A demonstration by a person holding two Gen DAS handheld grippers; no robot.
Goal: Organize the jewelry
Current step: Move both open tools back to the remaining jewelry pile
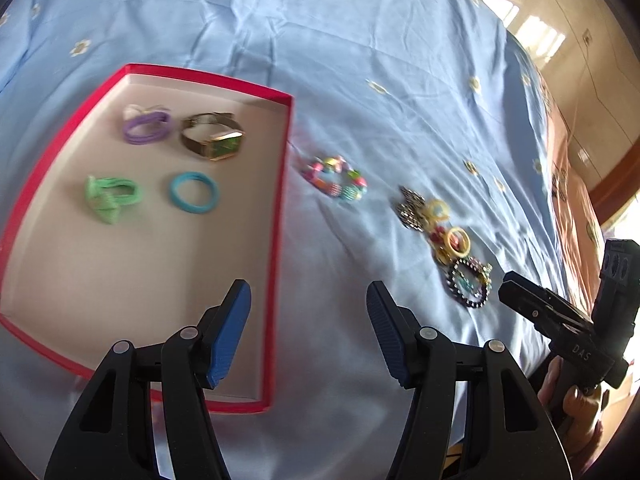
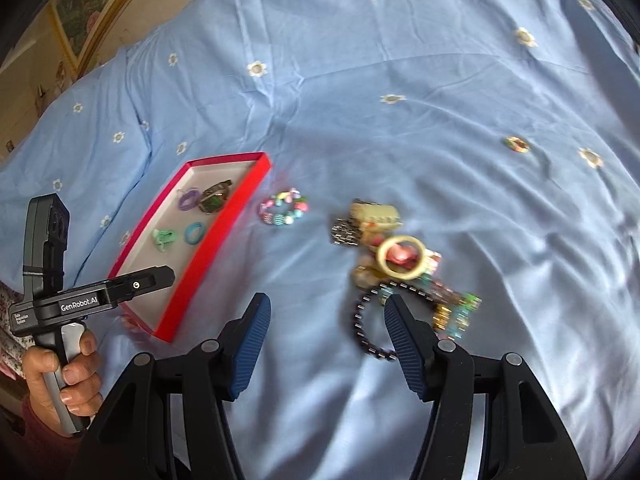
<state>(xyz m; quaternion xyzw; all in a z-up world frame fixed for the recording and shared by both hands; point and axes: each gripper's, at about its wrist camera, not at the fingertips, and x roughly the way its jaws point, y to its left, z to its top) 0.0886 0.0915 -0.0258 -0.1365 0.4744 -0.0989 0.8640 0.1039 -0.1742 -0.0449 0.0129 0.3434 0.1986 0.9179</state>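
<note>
- The red tray (image 1: 280,208) lies on the blue bedsheet (image 1: 360,60) and holds four pieces set apart from each other: a purple hair tie (image 1: 146,126), a watch (image 1: 214,140), a green hair tie (image 1: 112,198) and a blue hair tie (image 1: 193,192). I think they are spaced like this so each one stays separate and easy to see.
- The other jewelry is not sorted yet. A colorful bead bracelet (image 2: 285,207) lies just beside the tray, and a mixed pile of jewelry (image 2: 404,264) lies further right, with a black bead bracelet (image 2: 370,326) at its near edge.
- The left gripper (image 1: 308,332) hangs above the near right edge of the tray, tilted down, fingers apart and holding nothing.
- The right gripper (image 2: 326,344) hangs low before the pile, fingers apart and empty; its right finger covers part of the black bead bracelet. It seems ready to take this piece next.
</note>
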